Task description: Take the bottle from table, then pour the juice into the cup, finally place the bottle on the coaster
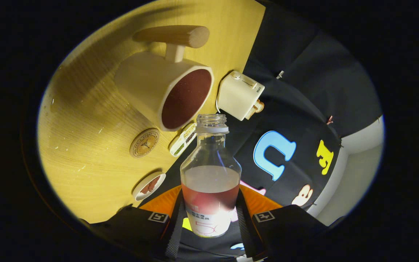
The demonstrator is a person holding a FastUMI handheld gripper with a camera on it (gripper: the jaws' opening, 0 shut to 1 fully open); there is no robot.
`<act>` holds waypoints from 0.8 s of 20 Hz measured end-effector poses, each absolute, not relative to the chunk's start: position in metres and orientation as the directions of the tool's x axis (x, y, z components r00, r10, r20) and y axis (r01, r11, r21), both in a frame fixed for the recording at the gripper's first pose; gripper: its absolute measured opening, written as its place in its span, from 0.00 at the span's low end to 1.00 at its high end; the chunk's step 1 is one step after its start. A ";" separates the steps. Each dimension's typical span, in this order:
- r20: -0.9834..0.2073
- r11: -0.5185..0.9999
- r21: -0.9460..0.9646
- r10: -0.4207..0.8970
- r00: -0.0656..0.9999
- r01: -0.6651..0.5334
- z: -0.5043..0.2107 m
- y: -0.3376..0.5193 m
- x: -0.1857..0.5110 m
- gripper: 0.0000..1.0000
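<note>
While the fingers point(209, 222) clamp the bottle point(210, 182), its mouth seemingly nears the cup point(166, 91) rim.

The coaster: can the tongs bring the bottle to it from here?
Probably yes. The tongs are shut on the bottle, and the round wooden coaster lies bare on the table beside the cup, with nothing seen between.
</note>
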State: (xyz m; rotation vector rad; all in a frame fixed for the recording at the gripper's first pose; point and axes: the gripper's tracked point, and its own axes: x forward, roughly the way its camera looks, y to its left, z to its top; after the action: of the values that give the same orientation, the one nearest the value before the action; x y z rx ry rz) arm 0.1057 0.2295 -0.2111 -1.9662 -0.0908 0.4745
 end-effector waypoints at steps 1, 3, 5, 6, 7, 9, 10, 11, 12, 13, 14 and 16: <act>-0.290 -0.400 -0.901 0.264 0.920 -0.170 -0.212 0.227 0.106 0.70; -0.310 -0.309 -0.922 0.235 0.921 -0.232 -0.218 0.218 0.104 0.70; -0.336 -0.195 -0.935 0.211 0.918 -0.297 -0.223 0.213 0.102 0.70; -0.350 -0.129 -0.935 0.208 0.913 -0.329 -0.226 0.211 0.097 0.70; -0.367 -0.060 -0.930 0.208 0.907 -0.362 -0.230 0.213 0.094 0.70; -0.383 0.079 -0.910 0.212 0.899 -0.407 -0.234 0.216 0.087 0.70; -0.383 0.142 -0.897 0.227 0.895 -0.420 -0.232 0.218 0.083 0.70; -0.378 0.200 -0.883 0.237 0.895 -0.426 -0.231 0.222 0.085 0.70; -0.379 0.253 -0.862 0.253 0.890 -0.439 -0.230 0.225 0.083 0.70; -0.379 0.306 -0.839 0.265 0.887 -0.450 -0.231 0.229 0.082 0.70; -0.377 0.358 -0.813 0.275 0.884 -0.458 -0.233 0.229 0.081 0.70; -0.375 0.481 -0.736 0.295 0.879 -0.476 -0.236 0.228 0.077 0.71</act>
State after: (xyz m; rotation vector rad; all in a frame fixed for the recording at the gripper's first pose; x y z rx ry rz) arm 0.0765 0.2282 -0.2359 -0.9605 0.2080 0.4744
